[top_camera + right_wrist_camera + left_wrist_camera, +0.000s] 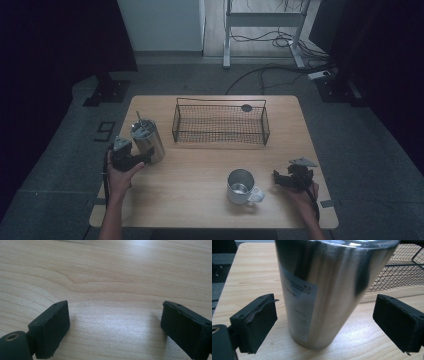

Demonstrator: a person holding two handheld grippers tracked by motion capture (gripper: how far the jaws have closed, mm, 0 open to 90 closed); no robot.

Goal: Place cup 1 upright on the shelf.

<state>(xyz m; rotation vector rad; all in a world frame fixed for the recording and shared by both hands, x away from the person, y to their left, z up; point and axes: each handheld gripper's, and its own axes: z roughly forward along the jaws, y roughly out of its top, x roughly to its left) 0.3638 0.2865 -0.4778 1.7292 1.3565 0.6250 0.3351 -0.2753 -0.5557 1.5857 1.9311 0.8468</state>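
A tall steel tumbler (148, 140) with a lid and straw stands at the table's left side. My left gripper (134, 158) is open right beside it. In the left gripper view the tumbler (322, 292) with its white label stands between the two wide-apart pads (258, 322), and neither pad touches it. A steel mug (242, 186) with a white handle sits near the front right. My right gripper (281, 179) is open just to the right of the mug, and in the right gripper view the right gripper (115, 327) has bare wood between its pads.
A black wire basket (220, 124) stands at the back middle of the wooden table (200, 170), close behind the tumbler's right side; the basket (402, 267) also fills the upper right of the left gripper view. Floor cables and a desk frame lie beyond the table.
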